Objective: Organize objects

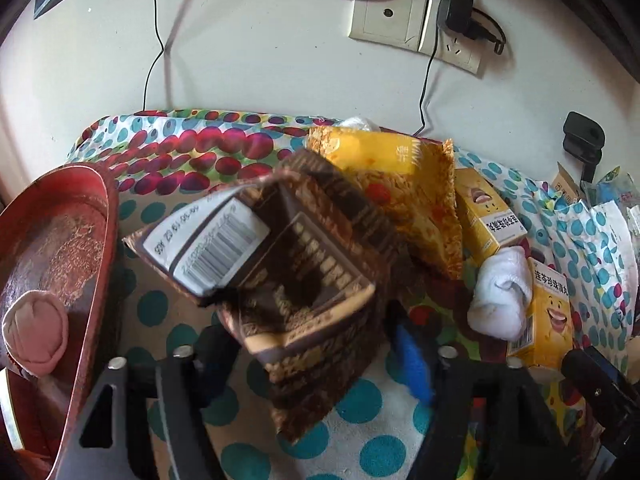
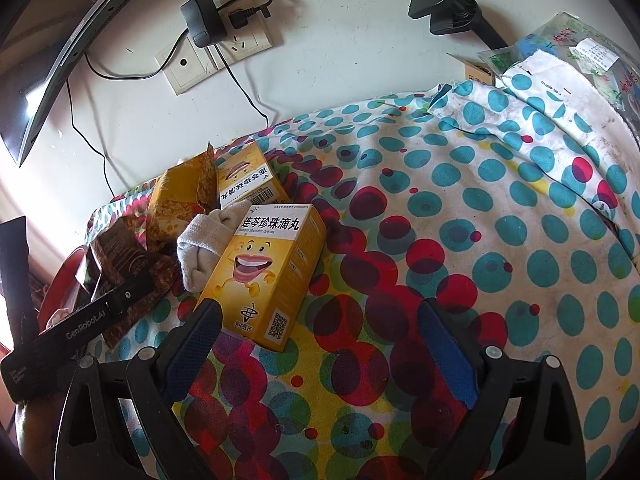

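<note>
left gripper: fingers set either side of a brown snack packet, part closed; the packet stands raised between them and blurred, and whether the pads truly press it cannot be told, since the near pad is hidden behind the packet and only the blue pad shows at its right edge. right gripper: fingers spread wide, nothing between them, hanging over bare spotted cloth, its left fingertip just beside the near yellow medicine box. outward from the left gripper: a red tray at the left edge holding a pink rolled sock, judged the only item so far sorted into a container. behind the brown packet, a yellow noodle packet lying tilted on the cloth; to its right a second yellow medicine box, and a white rolled sock touching the near box. these lie bunched together in a loose heap near the wall, not arranged. far right corner: a pile of clear bags and papers and a small cardboard carton, apart from the heap. status, as a judgement: early to middle; one sock placed, one packet possibly in hand, and two boxes, one noodle packet and one white sock yet to be handled. where the brown packet belongs cannot be told, though the tray lies nearest.
</note>
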`<action>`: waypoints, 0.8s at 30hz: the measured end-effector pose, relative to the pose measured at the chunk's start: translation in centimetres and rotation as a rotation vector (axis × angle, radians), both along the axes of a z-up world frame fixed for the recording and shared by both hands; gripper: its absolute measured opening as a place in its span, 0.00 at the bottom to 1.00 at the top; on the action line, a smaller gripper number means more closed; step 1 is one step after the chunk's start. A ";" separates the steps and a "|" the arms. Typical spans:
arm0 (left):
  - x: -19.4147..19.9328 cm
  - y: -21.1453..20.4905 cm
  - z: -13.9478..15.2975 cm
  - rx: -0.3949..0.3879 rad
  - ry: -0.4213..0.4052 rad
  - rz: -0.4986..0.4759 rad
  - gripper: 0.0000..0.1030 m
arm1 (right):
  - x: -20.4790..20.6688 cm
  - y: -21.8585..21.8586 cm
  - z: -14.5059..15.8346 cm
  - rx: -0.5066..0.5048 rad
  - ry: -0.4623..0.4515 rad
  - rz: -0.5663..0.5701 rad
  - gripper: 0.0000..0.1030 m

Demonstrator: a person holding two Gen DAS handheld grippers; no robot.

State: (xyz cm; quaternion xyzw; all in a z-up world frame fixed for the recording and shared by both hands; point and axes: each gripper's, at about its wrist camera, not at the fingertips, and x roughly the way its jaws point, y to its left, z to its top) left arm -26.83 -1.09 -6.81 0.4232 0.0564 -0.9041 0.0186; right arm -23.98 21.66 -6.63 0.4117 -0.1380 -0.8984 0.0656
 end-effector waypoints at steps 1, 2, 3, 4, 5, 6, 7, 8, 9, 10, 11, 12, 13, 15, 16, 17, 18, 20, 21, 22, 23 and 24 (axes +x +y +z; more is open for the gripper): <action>0.0 0.0 0.0 0.012 0.001 -0.011 0.57 | 0.0 0.0 0.0 0.001 0.000 0.000 0.95; 0.0 0.0 0.1 0.022 0.002 -0.025 0.53 | 0.0 0.0 0.0 0.005 -0.001 0.000 0.95; 0.1 0.1 0.3 0.016 0.012 -0.032 0.51 | 0.0 0.0 0.0 0.006 -0.002 0.001 0.95; 0.4 0.2 0.6 0.002 0.026 -0.034 0.48 | 0.0 0.0 0.0 0.004 -0.001 0.001 0.95; 0.7 0.3 0.9 -0.003 0.040 -0.039 0.47 | 0.0 -0.1 0.0 0.002 -0.001 0.000 0.95; 1.0 0.3 1.1 -0.008 0.047 -0.041 0.47 | 0.0 -0.1 0.0 0.002 -0.001 0.000 0.95; 1.3 0.3 1.4 -0.014 0.052 -0.042 0.46 | 0.0 -0.1 0.0 0.004 -0.001 0.000 0.95; 1.8 0.4 1.8 -0.018 0.065 -0.047 0.46 | -0.1 -0.2 0.0 0.007 -0.002 0.000 0.95; 2.3 0.5 2.2 -0.025 0.083 -0.055 0.46 | -0.1 -0.2 0.0 0.009 -0.002 0.000 0.95; 2.7 0.5 2.5 -0.039 0.095 -0.061 0.46 | -0.1 -0.2 0.0 0.008 -0.002 0.000 0.95; 3.2 0.7 2.9 -0.056 0.105 -0.063 0.46 | 0.0 -0.2 0.0 0.006 -0.002 0.000 0.95; 3.6 0.8 3.1 -0.063 0.111 -0.067 0.46 | 0.0 -0.2 0.0 0.006 -0.002 0.000 0.95; 4.3 0.9 3.3 -0.072 0.119 -0.075 0.44 | 0.0 -0.1 -0.1 0.007 -0.002 -0.001 0.95; 5.8 1.4 3.8 -0.131 0.140 -0.091 0.43 | 0.0 -0.1 -0.1 0.009 -0.002 0.000 0.95; 6.7 1.7 4.0 -0.153 0.154 -0.099 0.43 | 0.1 -0.1 -0.1 0.006 -0.001 0.000 0.95; 7.7 1.6 4.3 -0.159 0.169 -0.102 0.43 | 0.1 -0.1 -0.1 0.006 -0.001 -0.001 0.95; 8.6 1.5 4.6 -0.162 0.178 -0.102 0.43 | 0.0 -0.2 -0.1 0.007 -0.001 -0.003 0.95; 10.7 0.9 5.2 -0.151 0.204 -0.107 0.43 | 0.1 -0.3 0.0 0.016 0.001 -0.005 0.95; 11.7 0.6 5.5 -0.155 0.218 -0.110 0.43 | 0.3 -0.3 0.1 0.020 0.008 -0.004 0.95; 12.7 0.2 5.8 -0.166 0.232 -0.112 0.43 | 0.5 -0.5 0.2 0.033 0.015 -0.006 0.95; 13.8 -0.3 6.1 -0.171 0.247 -0.111 0.43 | 0.7 -0.7 0.2 0.043 0.016 -0.002 0.95; 14.6 -0.8 6.4 -0.169 0.255 -0.109 0.43 | 0.7 -1.2 0.2 0.052 0.010 0.013 0.95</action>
